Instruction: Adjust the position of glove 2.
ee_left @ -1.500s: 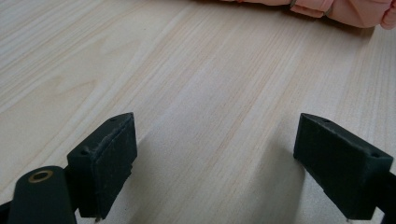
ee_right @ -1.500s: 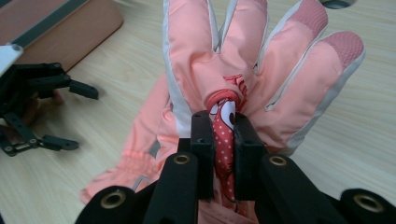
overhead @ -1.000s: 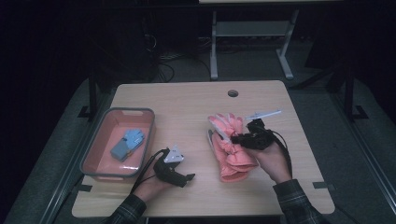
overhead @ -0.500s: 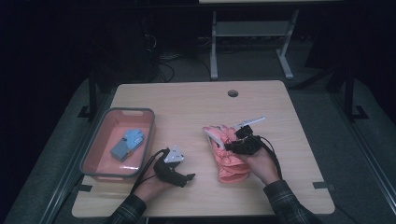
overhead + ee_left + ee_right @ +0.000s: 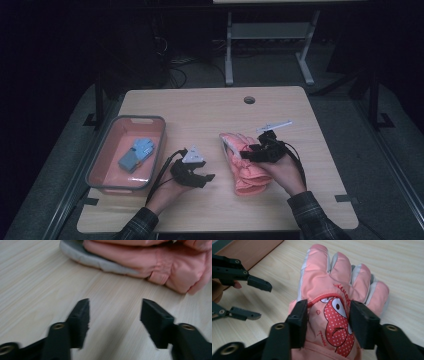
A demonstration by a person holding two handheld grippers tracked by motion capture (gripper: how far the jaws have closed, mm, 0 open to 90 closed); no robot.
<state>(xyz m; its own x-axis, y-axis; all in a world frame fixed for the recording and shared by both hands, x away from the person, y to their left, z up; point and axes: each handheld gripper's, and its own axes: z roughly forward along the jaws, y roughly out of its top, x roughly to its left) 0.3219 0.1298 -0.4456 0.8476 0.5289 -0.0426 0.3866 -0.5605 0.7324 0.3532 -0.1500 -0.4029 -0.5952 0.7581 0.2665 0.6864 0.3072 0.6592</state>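
The pink glove (image 5: pixel 246 165) lies flat on the tabletop (image 5: pixel 215 112), right of the middle, its fingers pointing away from the person and its spotted cartoon patch facing up. The right gripper (image 5: pixel 252 153) sits over the glove's back; in the right gripper view its jaws have just been opening, and they now stand apart on either side of the patch (image 5: pixel 337 325) with the fabric between them but unpinched. That reads as a let-go, so the glove likely rests where it is meant to for now.

The left gripper (image 5: pixel 206 176) hangs just left of the glove, jaws pointed toward it. They have just been closing partway and still stand parted with only bare wood between them in the left gripper view (image 5: pixel 113 315), probably lining up to take the grey-edged side (image 5: pixel 100 261).

At the left edge sits a pink tray (image 5: pixel 107 152) with a grey rim. It holds a small blue glove (image 5: pixel 136 153), lying flat near the middle, well apart from the pink one.
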